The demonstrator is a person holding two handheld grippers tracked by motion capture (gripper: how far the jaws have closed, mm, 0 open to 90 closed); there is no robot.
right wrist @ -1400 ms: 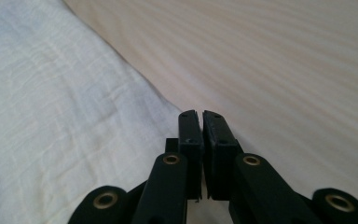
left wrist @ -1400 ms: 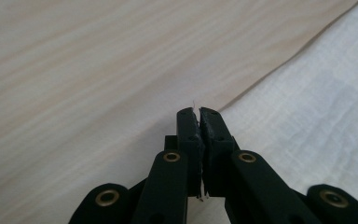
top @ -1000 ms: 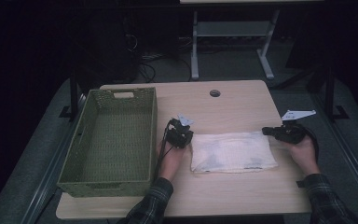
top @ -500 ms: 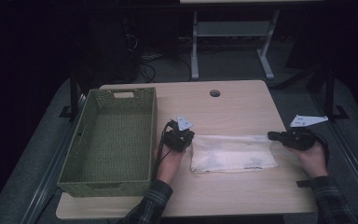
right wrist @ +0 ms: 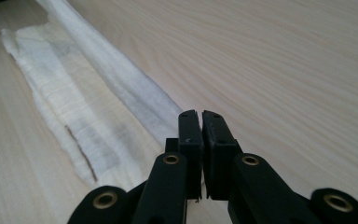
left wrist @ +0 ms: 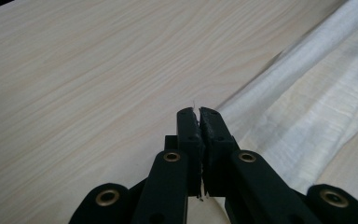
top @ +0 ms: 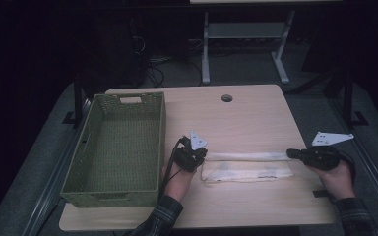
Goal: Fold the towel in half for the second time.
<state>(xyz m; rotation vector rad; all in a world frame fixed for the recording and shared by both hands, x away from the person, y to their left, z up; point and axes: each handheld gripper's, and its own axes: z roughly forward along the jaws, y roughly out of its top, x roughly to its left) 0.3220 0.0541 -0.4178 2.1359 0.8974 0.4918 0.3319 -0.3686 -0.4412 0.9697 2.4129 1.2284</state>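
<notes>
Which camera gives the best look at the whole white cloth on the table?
The high view: it shows the white cloth end to end, stretched between the left tongs and right tongs. The left gripper view shows just its ribbed folds close up, and the right gripper view shows one end with a dark mark.

Left gripper (top: 199, 156) and right gripper (top: 292, 153) clamped tight, held wide apart

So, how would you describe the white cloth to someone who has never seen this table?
Start at the wooden table and pass the green basket on its left. Right of it lies the white cloth, a long folded strip stretched between both hand-held grippers, the only pale soft thing there.
</notes>
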